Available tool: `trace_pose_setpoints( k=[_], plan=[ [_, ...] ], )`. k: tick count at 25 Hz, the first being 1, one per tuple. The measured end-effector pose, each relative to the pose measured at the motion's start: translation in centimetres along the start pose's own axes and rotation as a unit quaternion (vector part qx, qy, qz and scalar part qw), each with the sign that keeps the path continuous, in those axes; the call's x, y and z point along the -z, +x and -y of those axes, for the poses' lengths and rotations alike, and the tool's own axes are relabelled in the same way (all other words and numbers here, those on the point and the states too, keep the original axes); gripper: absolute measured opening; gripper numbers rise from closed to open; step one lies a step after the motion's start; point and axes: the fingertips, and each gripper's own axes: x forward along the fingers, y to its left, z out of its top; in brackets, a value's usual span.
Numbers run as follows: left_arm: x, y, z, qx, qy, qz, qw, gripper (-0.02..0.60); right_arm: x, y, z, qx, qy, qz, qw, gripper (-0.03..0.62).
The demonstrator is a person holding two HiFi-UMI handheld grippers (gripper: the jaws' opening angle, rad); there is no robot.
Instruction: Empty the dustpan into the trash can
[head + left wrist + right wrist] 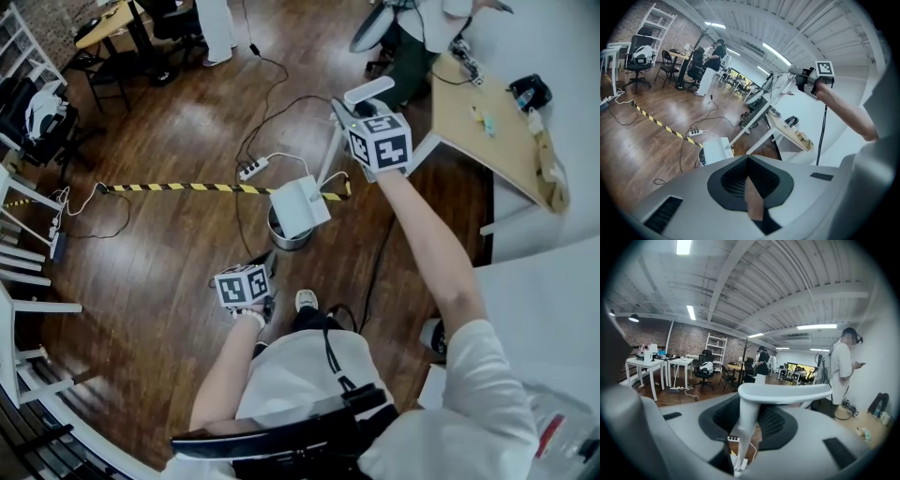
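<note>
Dustpan (300, 208) is held above the trash can (281, 240), its long handle (743, 425) clamped by the right gripper (349, 114). The left gripper (747, 161) is closed, with nothing gripped.

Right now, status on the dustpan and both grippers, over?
Right gripper jaws shut on dustpan handle. Left gripper shut, empty. Dustpan above trash can. Power strip beside can, not blocking.

We find the dustpan (302, 208) over the trash can (286, 241) on the floor (169, 281), its handle (334, 148) rising to the right tool (349, 111). Tape (178, 187) and a power strip (253, 169) lie behind, and the desk (473, 127) stands to the right.
</note>
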Motion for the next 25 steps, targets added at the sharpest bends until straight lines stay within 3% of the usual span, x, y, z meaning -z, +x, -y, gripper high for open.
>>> trace_pose_setpoints(
  k=[9,13,20,25],
  plan=[
    [0.8,2.2,1.5,0.021,0.023,-0.035,0.9989,-0.008,-1.7,-7.3,10.4,0.084,0.11,0.027,0.99,0.115],
    [1.3,3.7,3.1,0.04,0.038,-0.054,0.997,-0.008,-1.2,-11.9,14.0,0.121,0.133,0.033,0.983,0.117],
    [2.7,5.6,5.9,0.066,0.064,-0.09,0.9917,-0.008,4.5,-17.2,18.2,0.179,0.166,-0.003,0.97,0.118],
    [3.6,6.4,7.0,0.074,0.077,-0.113,0.9879,-0.008,9.7,-19.0,18.9,0.203,0.161,-0.043,0.965,0.118]
  ],
)
